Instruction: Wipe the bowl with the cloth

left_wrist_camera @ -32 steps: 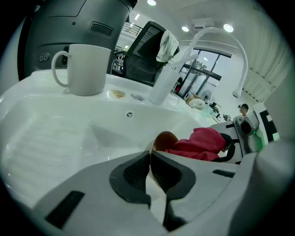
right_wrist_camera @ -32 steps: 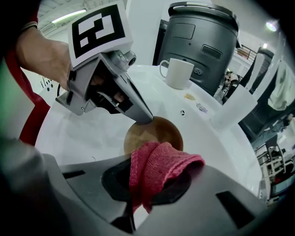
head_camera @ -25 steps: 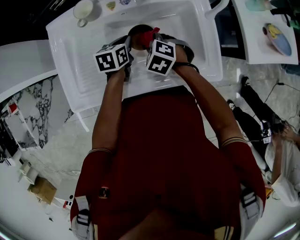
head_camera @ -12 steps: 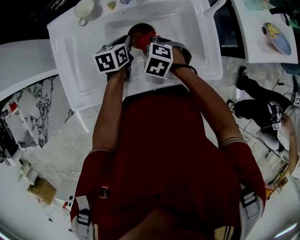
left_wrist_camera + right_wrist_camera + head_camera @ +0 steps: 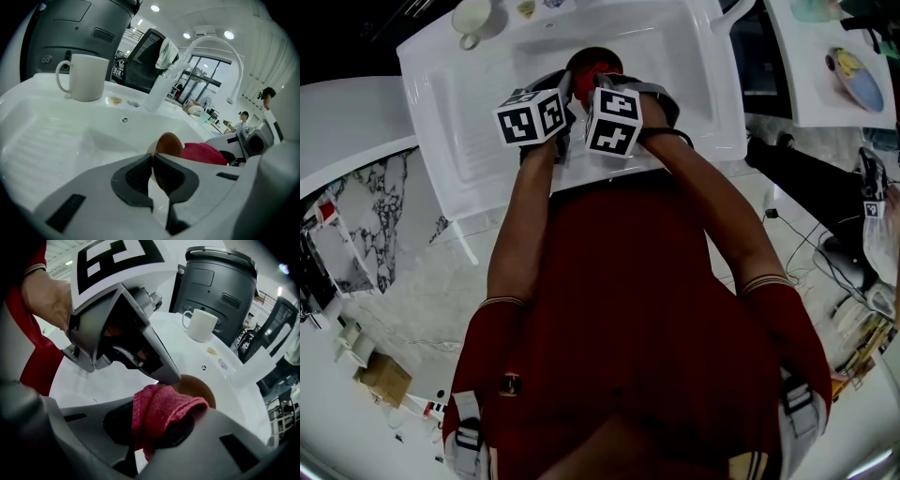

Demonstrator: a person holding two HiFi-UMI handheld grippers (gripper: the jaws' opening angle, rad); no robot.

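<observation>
A small bowl [image 5: 592, 60], brown inside and white outside, is held up over the white sink basin [image 5: 694, 84]. In the left gripper view my left gripper [image 5: 152, 169] is shut on the near rim of the bowl [image 5: 168, 144]. My right gripper [image 5: 154, 423] is shut on a red cloth [image 5: 161, 409], which is pushed against the bowl [image 5: 200, 387] at its opening. The head view shows the red cloth [image 5: 600, 73] just over the bowl, beyond the two marker cubes. The left gripper's body [image 5: 123, 336] fills the upper left of the right gripper view.
A white mug [image 5: 469, 19] stands on the sink's far left corner, in front of a dark grey appliance [image 5: 220, 277]. A ridged drainboard [image 5: 473, 131] lies left of the basin. A white arched faucet [image 5: 218, 51] and a clear cup [image 5: 157, 91] stand behind the drain [image 5: 124, 120].
The two grippers have closed in on each other and edged away from me. The red cloth now sits further over the bowl. A person at the right edge has moved.
</observation>
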